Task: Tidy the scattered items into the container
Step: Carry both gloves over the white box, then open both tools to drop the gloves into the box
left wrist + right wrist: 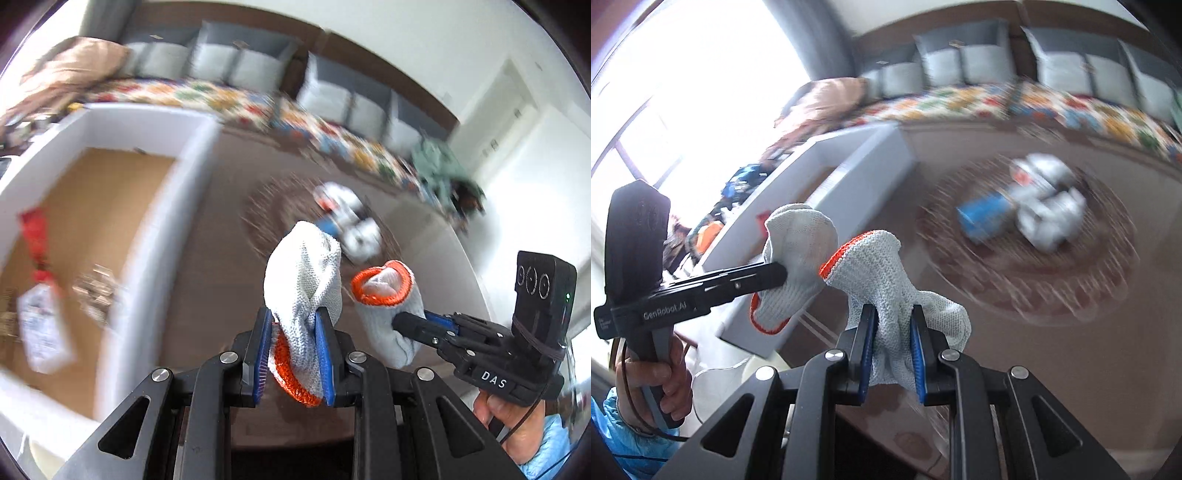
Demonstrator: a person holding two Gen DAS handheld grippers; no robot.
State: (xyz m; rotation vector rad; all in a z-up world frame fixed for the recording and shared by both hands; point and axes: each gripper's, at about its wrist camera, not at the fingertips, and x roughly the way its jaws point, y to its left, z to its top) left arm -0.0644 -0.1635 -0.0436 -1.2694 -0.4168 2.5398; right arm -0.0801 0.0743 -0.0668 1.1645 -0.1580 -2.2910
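while both frames blur at the edges, the centre reads clearly.
left tongs (293, 354): clamped on a white knit glove (306, 280) with an orange cuff, held off the tabletop (207, 258).
right tongs (894, 350): clamped on a second white knit glove (882, 273), orange cuff uppermost.
relation: the two gloves hang close beside each other, apart.
container (44, 155): white-walled box with a brown floor, to the left; a red-tagged packet (40, 325) lies inside.
remaining items: blue and white packets (1027, 210) on a round woven mat (1071, 280), well apart from the container.
background: cushioned bench (997, 96) with a patterned cover.
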